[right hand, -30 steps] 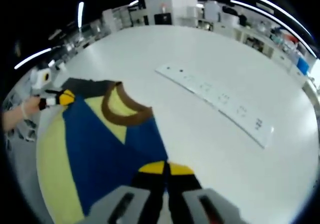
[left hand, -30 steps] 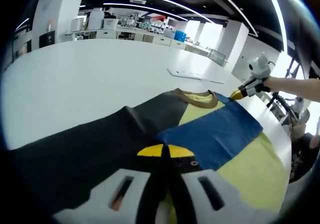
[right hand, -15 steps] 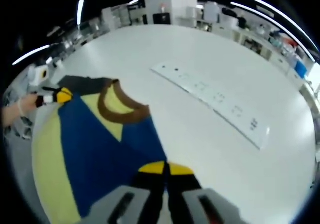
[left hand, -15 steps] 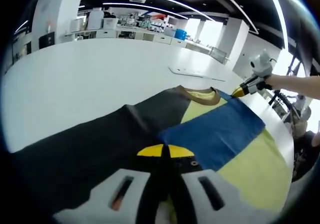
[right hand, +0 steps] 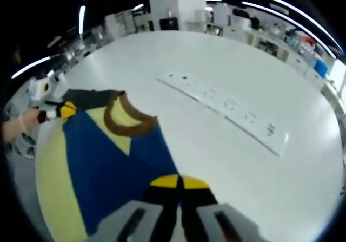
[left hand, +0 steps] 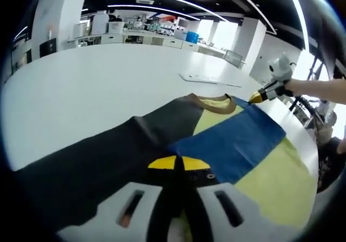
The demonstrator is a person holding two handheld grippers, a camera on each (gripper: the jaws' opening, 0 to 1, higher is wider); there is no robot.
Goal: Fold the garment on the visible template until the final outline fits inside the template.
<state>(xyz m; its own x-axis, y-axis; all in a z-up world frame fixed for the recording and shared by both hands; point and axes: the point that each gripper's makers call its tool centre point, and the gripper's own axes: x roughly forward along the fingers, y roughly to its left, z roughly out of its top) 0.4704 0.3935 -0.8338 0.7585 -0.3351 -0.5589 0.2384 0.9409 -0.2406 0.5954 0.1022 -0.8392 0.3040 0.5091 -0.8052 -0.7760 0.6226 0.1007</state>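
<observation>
A garment (left hand: 232, 139) with black, blue and yellow panels and a brown collar (left hand: 216, 105) lies spread on a white table (left hand: 81, 85). My left gripper (left hand: 175, 163) is shut on the garment where black and blue cloth meet. My right gripper (left hand: 255, 97) shows at the right in the left gripper view, pinching the blue panel's far corner beside the collar. In the right gripper view the garment (right hand: 108, 155) stretches left from my right gripper (right hand: 178, 182), which is shut on the blue edge. My left gripper (right hand: 67, 110) shows past the collar (right hand: 127, 125).
A long white strip (right hand: 221, 108) with small markings lies flat on the table (right hand: 227, 161) beyond the garment; the same strip (left hand: 208, 79) lies past the collar. A person's arm (left hand: 319, 87) reaches in from the right. Benches with equipment (left hand: 140, 33) line the far wall.
Both views have shifted only slightly with the hands. Each gripper has stayed shut on the same spot of the garment, and the cloth lies much as before.
</observation>
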